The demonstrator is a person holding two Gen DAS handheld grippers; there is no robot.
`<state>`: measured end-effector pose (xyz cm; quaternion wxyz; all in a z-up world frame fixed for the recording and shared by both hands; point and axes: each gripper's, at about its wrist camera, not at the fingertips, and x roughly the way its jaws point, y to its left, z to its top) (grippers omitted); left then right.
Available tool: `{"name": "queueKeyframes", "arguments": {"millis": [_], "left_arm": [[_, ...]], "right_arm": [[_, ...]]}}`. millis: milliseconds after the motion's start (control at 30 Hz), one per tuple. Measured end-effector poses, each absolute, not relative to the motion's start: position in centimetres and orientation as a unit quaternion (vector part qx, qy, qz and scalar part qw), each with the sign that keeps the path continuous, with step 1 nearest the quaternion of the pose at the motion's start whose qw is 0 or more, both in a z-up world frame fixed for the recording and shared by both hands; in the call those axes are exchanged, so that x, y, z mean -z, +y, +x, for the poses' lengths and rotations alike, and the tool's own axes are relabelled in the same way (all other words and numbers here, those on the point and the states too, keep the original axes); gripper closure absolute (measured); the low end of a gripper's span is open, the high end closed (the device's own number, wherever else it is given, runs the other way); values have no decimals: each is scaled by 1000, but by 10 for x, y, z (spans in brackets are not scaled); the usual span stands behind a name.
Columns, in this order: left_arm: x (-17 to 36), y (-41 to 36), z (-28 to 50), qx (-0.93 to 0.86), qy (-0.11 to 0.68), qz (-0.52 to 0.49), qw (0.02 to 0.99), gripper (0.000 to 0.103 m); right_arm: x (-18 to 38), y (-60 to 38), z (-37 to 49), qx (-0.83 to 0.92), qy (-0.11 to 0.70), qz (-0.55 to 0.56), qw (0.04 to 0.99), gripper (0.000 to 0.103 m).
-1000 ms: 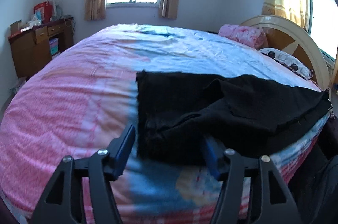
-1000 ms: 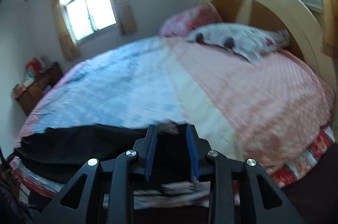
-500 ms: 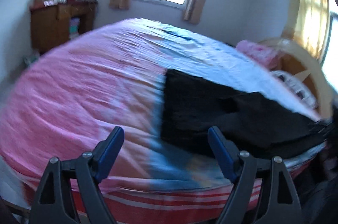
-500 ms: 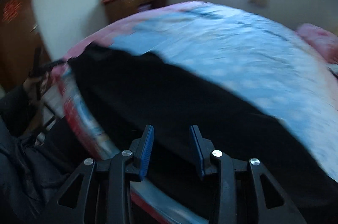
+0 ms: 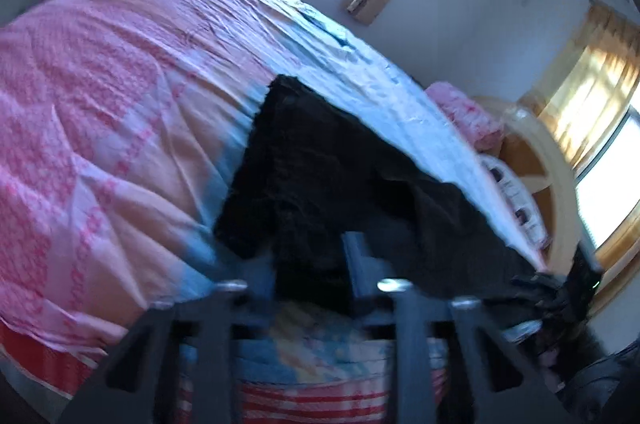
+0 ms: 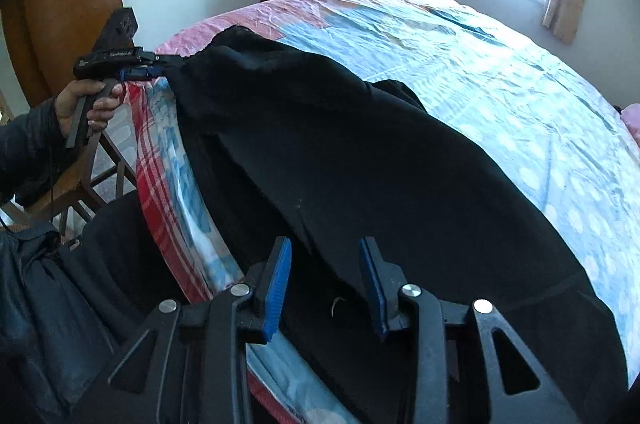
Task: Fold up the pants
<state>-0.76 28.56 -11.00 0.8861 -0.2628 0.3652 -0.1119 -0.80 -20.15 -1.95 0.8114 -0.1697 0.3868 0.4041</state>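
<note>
1. The black pants lie along the near edge of the bed, spread lengthwise and rumpled, with one layer lapping over another at the middle.

2. Our left gripper sits at about 10 o'clock in the right wrist view. Its jaws have just been closing, and they are clamped on the end of the pants there, the cloth bunching where they pinch it. In the left wrist view the same gripper is blurred, with dark cloth between its jaws.

3. Our right gripper, at 6 o'clock in its own view, has its jaws parted over the other end of the pants. A fold edge runs up between them, but the blue pads do not press on it, so nothing is grasped there yet.

4. We judge the fold is barely begun: one end is held, the other still needs gripping, and no neat fold shows.

5. What is left: take the second end, lift, and bring end to end.
</note>
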Motion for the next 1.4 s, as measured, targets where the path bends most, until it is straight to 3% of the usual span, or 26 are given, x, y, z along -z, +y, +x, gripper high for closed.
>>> {"name": "queueKeyframes", "arguments": {"millis": [167,300,333,400,433,467,500,700,767,833,900,933,1133,1267,1400], "left_arm": [[98,287,-2,102,355,-243,897,83],[94,277,1,84,370,-198,904,76],[94,276,-1,78,371,-191,905,68],[91,276,-7,62,373,-174,909,55],[91,278,-13,54,371,-169,911,39],[91,281,-19,53,368,-168,913,31],[92,284,-26,61,364,-183,911,31],[111,289,-23,105,360,-267,888,35],[113,286,-16,118,359,-280,883,46],[115,285,-10,111,365,-279,881,48],[115,285,-8,110,361,-277,884,56],[115,287,-8,99,365,-270,885,67],[102,290,-8,104,349,-274,890,70],[82,287,-2,102,327,-253,905,70],[93,291,17,78,357,-243,898,70]], "right_arm": [[11,-181,10,-415,389,-167,805,66],[-26,-151,39,-455,383,-129,793,66],[-34,-139,47,-469,384,-123,786,65],[-48,-105,69,-490,391,-121,770,54],[-54,-84,80,-495,387,-129,767,47],[-57,-68,87,-502,380,-136,765,47],[-60,-46,96,-509,374,-143,762,47],[-41,76,138,-553,395,-172,713,47],[-30,106,144,-559,407,-181,700,47],[-21,129,151,-567,415,-189,686,47],[-10,148,152,-575,423,-199,671,47],[-5,155,151,-577,425,-210,665,47],[1,162,146,-590,416,-230,652,83],[-12,156,141,-586,384,-234,674,89],[-8,156,165,-568,412,-178,690,89]]}}
